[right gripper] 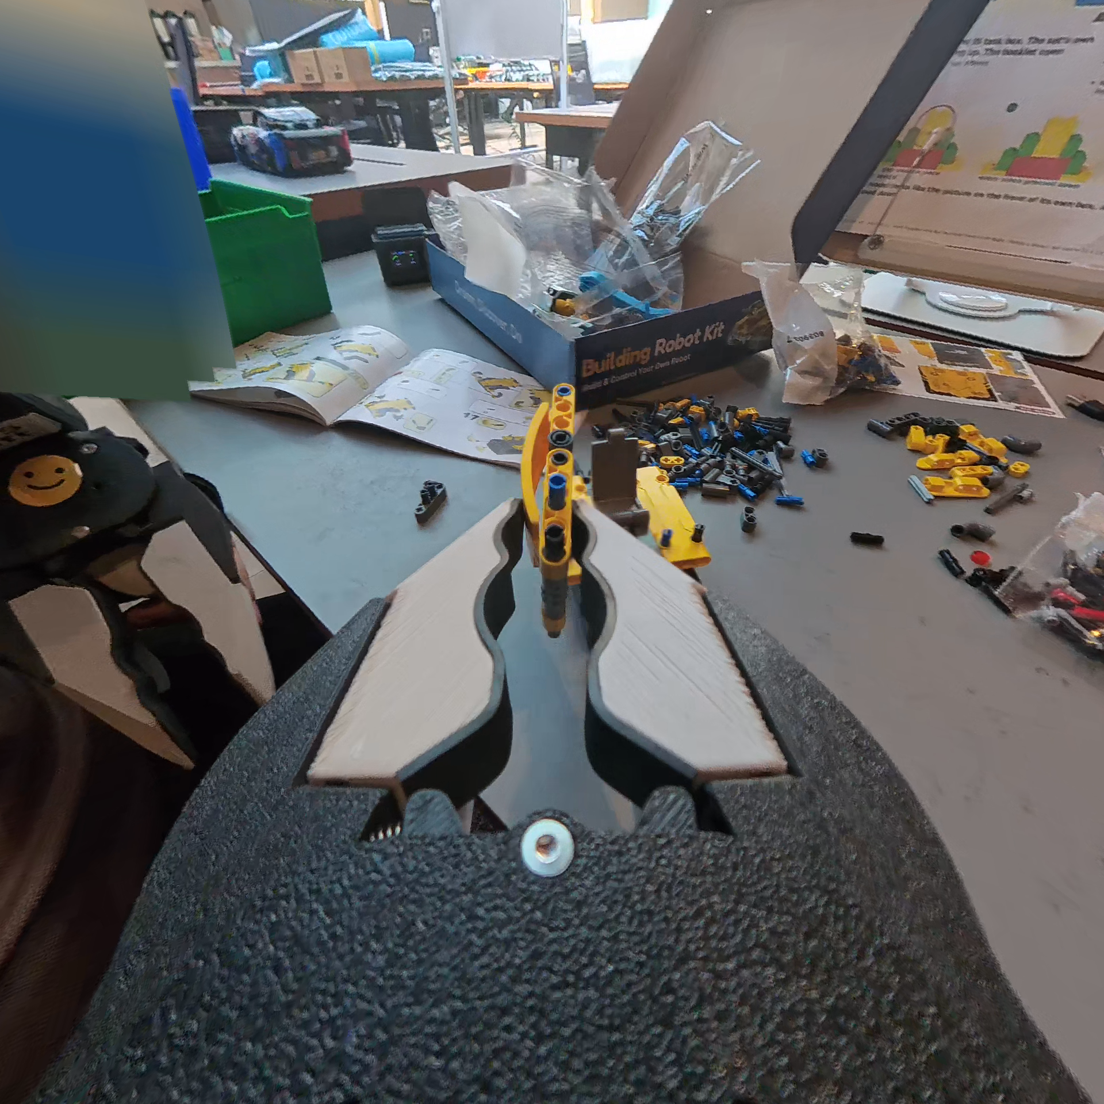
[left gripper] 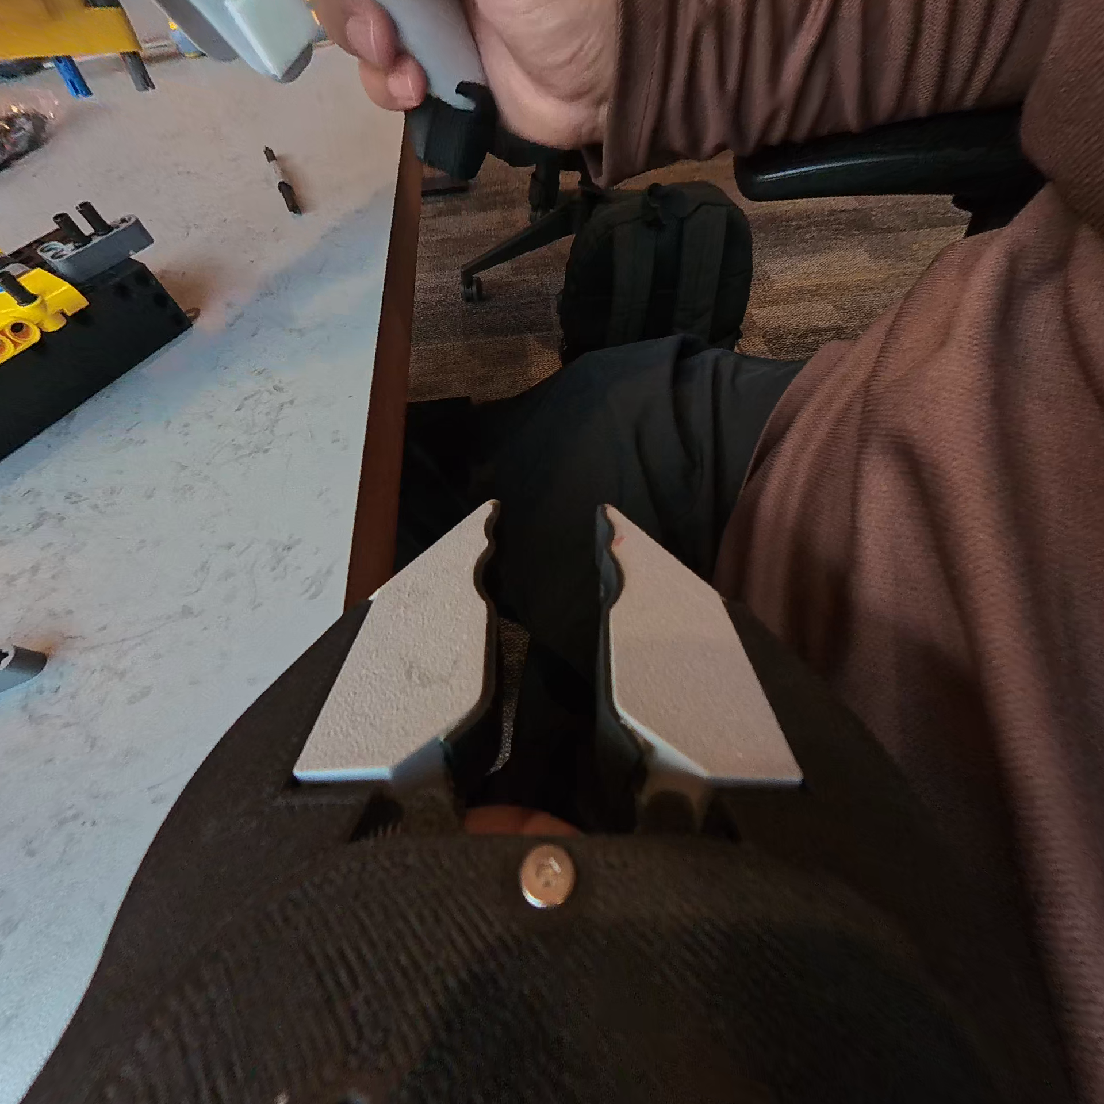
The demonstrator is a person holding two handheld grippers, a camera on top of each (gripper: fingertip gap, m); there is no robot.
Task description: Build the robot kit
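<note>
My right gripper (right gripper: 548, 515) is shut on a yellow holed beam (right gripper: 561, 418) that stands upright between its fingertips. The beam carries black and blue pins, a curved yellow part at its left, and a black ribbed axle (right gripper: 552, 603) hanging down between the fingers. Just behind it a yellow panel (right gripper: 675, 520) with a grey seat-like piece (right gripper: 615, 472) lies on the grey table (right gripper: 334, 514). My left gripper (left gripper: 549, 514) is open and empty. It points past the table edge (left gripper: 388, 358) over a person's dark trousers. It also shows at the left of the right wrist view (right gripper: 137, 603).
A pile of small black, blue and yellow parts (right gripper: 711, 448) lies to the right, with more yellow pieces (right gripper: 956, 460) and parts bags (right gripper: 818, 340). An open kit box (right gripper: 597, 334) and a booklet (right gripper: 370, 388) lie behind. A black-yellow assembly (left gripper: 66, 322) sits on the table; a backpack (left gripper: 657, 269) is on the floor. Left tips to right tips: about 20 centimeters.
</note>
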